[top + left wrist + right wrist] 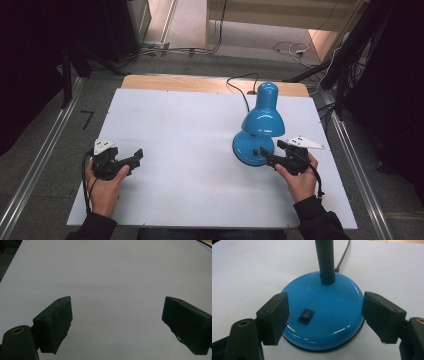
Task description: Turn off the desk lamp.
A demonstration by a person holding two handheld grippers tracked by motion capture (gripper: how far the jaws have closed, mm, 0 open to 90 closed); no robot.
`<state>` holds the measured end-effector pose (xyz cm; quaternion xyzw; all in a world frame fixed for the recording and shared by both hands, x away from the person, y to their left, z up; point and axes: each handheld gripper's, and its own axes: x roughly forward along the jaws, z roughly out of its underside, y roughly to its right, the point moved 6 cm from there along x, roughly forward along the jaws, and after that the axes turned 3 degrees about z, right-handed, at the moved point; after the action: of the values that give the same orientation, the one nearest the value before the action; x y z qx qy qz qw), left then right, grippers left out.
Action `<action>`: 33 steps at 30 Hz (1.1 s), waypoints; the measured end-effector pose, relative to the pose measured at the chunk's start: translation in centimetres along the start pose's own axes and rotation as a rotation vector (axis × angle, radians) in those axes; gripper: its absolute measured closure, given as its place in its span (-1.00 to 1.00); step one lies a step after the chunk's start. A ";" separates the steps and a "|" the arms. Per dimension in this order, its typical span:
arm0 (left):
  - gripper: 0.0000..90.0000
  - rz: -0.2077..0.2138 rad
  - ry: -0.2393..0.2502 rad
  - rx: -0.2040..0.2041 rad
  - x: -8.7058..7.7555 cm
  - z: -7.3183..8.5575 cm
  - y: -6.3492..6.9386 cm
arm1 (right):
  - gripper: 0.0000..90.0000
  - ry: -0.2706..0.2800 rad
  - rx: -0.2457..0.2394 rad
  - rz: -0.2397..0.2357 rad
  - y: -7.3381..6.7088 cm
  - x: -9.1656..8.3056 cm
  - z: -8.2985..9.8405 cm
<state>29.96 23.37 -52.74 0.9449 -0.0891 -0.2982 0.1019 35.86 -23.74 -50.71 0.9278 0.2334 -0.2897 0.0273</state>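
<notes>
Blue glossy metal desk lamp [260, 127] stands near the white worktop's [175, 130] right edge; right gripper [325, 315] spread around its base, left gripper [117, 322] spread, idle; jaws may slip off the slick dome.

left gripper [116, 322]: jaws spread wide, bare white table [112, 277] between and ahead of them, free passage forward. right gripper [324, 320]: jaws spread, blue lamp base [329, 315] directly between and ahead, rocker switch [306, 316] facing it, black flexible neck [324, 262] rising beyond; contact with base possibly none, hard to tell.
</notes>
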 end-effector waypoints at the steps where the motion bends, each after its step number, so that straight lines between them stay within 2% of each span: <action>1: -0.77 0.000 0.000 0.000 0.0 0.0 0.0 | -0.54 -0.002 0.004 -0.003 0.0 -0.1 0.0; 33: -0.77 -0.001 0.000 -0.001 0.0 0.0 0.0 | -0.56 -0.002 0.014 0.004 0.8 -1.3 0.6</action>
<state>29.97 23.36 -52.76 0.9449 -0.0884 -0.2982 0.1024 34.99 -25.11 -50.55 0.9282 0.2294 -0.2921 0.0216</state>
